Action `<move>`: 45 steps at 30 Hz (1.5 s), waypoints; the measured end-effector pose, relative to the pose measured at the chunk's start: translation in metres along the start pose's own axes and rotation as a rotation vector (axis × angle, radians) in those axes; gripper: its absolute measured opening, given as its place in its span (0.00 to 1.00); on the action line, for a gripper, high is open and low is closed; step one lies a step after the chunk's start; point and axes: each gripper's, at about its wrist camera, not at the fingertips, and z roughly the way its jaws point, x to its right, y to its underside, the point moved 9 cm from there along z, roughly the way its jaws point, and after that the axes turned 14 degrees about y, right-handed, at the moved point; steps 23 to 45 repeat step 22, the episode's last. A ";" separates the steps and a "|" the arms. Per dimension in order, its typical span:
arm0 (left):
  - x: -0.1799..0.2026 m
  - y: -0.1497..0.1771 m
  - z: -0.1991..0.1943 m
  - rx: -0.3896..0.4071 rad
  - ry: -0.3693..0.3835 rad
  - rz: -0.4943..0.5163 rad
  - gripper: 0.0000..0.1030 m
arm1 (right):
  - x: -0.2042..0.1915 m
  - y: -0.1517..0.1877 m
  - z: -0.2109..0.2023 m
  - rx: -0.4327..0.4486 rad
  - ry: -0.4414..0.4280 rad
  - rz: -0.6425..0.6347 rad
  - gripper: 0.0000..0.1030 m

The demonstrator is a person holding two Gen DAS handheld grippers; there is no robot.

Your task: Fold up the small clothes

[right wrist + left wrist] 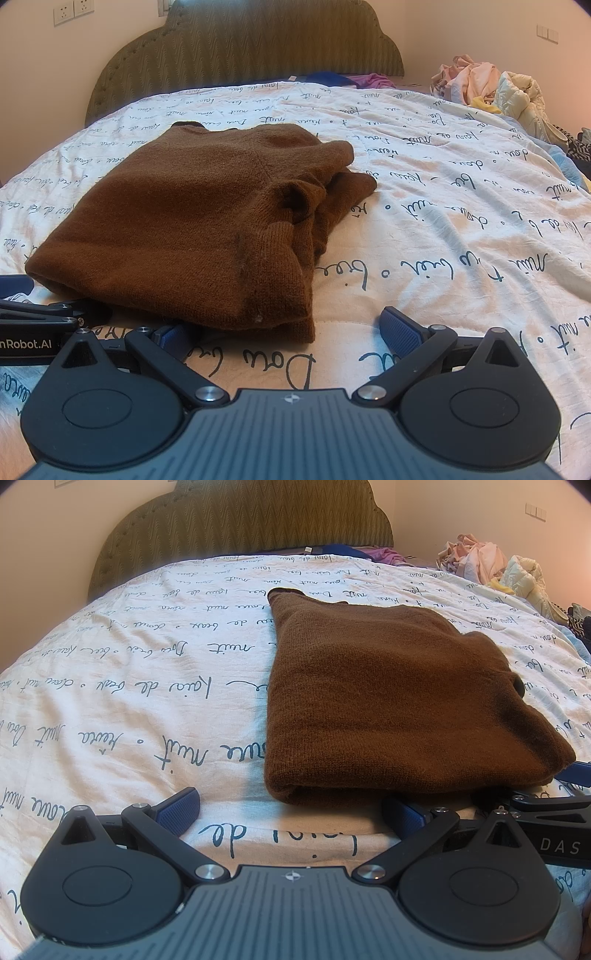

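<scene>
Brown knit fills the middle of both wrist views: a small sweater (388, 698) lies folded into a thick, roughly rectangular bundle on the bed's quilt (147, 686), which is white with dark handwriting print. Seen from the left claw (291, 808), the bundle sits just ahead and to the right, its near fold almost over the right-hand pad. From the right claw (291, 330) it lies ahead and to the left, its near corner just beyond the left-hand pad.

Both claws stand wide apart and hold nothing; their blue pads rest low over the quilt, just beside the bundle's near edge. Each claw shows at the edge of the other's view, so the two sit side by side.

By my reading, this garment is nearly finished. The body is doubled over and the left edge is clean, but the right side is looser: a ribbed cuff and some bunched layers (295, 206) stick out past the stack. Tucking or smoothing those seems to be what remains for this piece.

Far ahead and to the right, near the headboard (243, 48), a heap of pale unfolded clothes (487, 88) waits, so the wider job probably has more to go.
</scene>
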 end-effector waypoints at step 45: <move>0.000 -0.001 0.000 0.007 0.018 0.010 1.00 | 0.000 -0.001 -0.001 0.004 0.007 -0.004 1.00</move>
